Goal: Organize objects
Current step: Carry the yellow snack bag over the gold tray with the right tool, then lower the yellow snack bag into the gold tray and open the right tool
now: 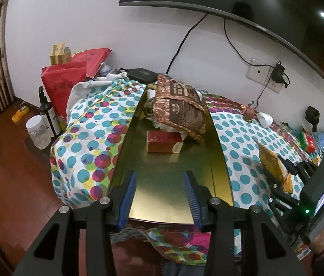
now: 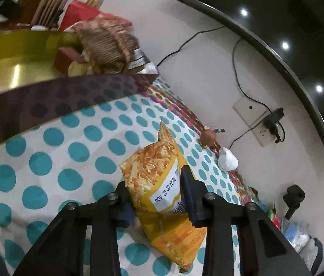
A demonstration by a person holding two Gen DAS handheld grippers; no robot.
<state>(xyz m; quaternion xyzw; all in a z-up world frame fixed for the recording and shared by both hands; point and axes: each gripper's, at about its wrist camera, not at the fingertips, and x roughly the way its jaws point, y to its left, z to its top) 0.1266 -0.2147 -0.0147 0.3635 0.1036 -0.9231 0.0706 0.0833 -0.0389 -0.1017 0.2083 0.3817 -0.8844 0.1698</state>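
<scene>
1. Two grippers, black angular frames with ribbed blue pads: left gripper (image 1: pixel 159 191) at lower centre of the left wrist view, right gripper (image 2: pixel 156 197) at lower centre of the right wrist view.
2. One long gold tray (image 1: pixel 162 184), smooth and shiny inside, dark patterned outer wall; running from lower centre to upper centre of the left wrist view, resting on a dotted cloth (image 1: pixel 88 142) printed with teal, red and yellow-green spots.
3. One small red box (image 1: pixel 164 141), rectangular cardboard, lying flat mid-tray; one brown crinkled foil bag (image 1: pixel 180 110) just behind it at the tray's far end.
4. One yellow snack bag (image 2: pixel 162 184), glossy and crumpled, with a white printed label; lower centre of the right wrist view, lying on the cloth, apart from the tray at upper left.
5. One small brown teapot-shaped piece (image 2: pixel 208 136) and one white crumpled wad (image 2: pixel 227 159), right of centre near the wall.
6. Left gripper: jaws about half apart over the tray's near end, nothing between the pads.
7. Right gripper: jaws narrowed onto the snack bag, pads pressing both sides of it.
</scene>
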